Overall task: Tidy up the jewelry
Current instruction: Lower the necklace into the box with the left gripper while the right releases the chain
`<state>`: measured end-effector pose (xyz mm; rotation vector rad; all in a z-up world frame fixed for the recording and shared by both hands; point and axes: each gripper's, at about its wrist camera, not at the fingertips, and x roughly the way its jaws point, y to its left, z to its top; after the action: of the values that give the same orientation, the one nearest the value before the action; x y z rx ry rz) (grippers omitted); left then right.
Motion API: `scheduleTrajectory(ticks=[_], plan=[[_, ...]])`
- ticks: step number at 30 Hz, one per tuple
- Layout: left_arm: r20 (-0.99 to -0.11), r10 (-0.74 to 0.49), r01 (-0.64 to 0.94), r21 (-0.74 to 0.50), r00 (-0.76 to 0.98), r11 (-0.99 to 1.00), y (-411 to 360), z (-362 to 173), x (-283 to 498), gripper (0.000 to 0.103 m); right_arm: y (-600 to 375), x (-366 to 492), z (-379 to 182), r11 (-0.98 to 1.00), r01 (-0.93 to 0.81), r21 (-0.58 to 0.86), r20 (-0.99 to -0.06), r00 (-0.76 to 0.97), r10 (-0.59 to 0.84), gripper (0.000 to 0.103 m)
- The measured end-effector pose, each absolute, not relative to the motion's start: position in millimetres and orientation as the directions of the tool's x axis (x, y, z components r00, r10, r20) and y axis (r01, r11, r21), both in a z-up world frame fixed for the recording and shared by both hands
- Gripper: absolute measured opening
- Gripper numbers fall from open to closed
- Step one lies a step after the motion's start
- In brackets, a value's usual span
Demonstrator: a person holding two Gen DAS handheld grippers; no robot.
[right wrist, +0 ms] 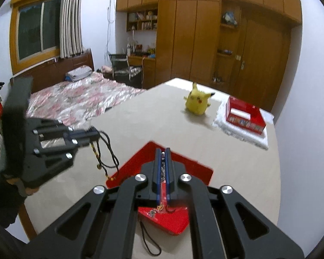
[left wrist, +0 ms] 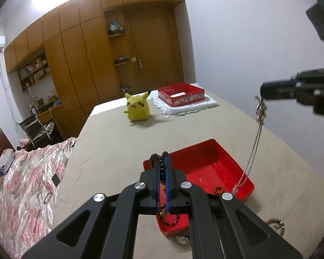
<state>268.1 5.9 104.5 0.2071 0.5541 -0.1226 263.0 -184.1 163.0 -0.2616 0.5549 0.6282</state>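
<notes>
Jewelry, several pieces, partly in transit: a dark beaded necklace [left wrist: 161, 161] is hanging from the left tongs [left wrist: 162, 159], and a silver chain necklace [left wrist: 253, 149] is hanging from the right tongs [right wrist: 162, 153], its lower end trailing into the open red tray [left wrist: 207, 164] on the table [left wrist: 110, 151].

Step in hand, as judged: both strands are being carried over the tray for sorting. To do it well, each strand is best lowered until its slack is pooling inside the tray walls before any release, one piece at a time, with the two kept apart so beads and chain are not tangling; the chain's tail is sitting close to the tray's near corner and could be slipping over the rim.

Left tongs: pressed together on the beaded strand, which is looping out ahead of the tips and dangling below. Right tongs: likewise closed, pinching the chain's upper end, links showing between the blue pads.

Also lying by: a small ring [left wrist: 218, 189] inside the tray, a brown bead bracelet [left wrist: 275, 225] and a wristwatch [left wrist: 182, 240] on the table beside it.
</notes>
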Motion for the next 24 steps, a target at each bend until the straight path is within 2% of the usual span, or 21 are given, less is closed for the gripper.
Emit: scheduleTrajectory(ticks=[7,24], plan=[[-0.547,-0.06,0.179,0.166,0.835,0.97,2,105,291,0.003,-180,282,169,0.791,-0.606,-0.086,-0.575,0.679,0.458,0.001],[-0.648,-0.039,0.165,0.136,0.761,0.977,9,38,347,0.003,-165,327,68,0.796,-0.603,-0.048,-0.728,0.567,0.386,0.001]])
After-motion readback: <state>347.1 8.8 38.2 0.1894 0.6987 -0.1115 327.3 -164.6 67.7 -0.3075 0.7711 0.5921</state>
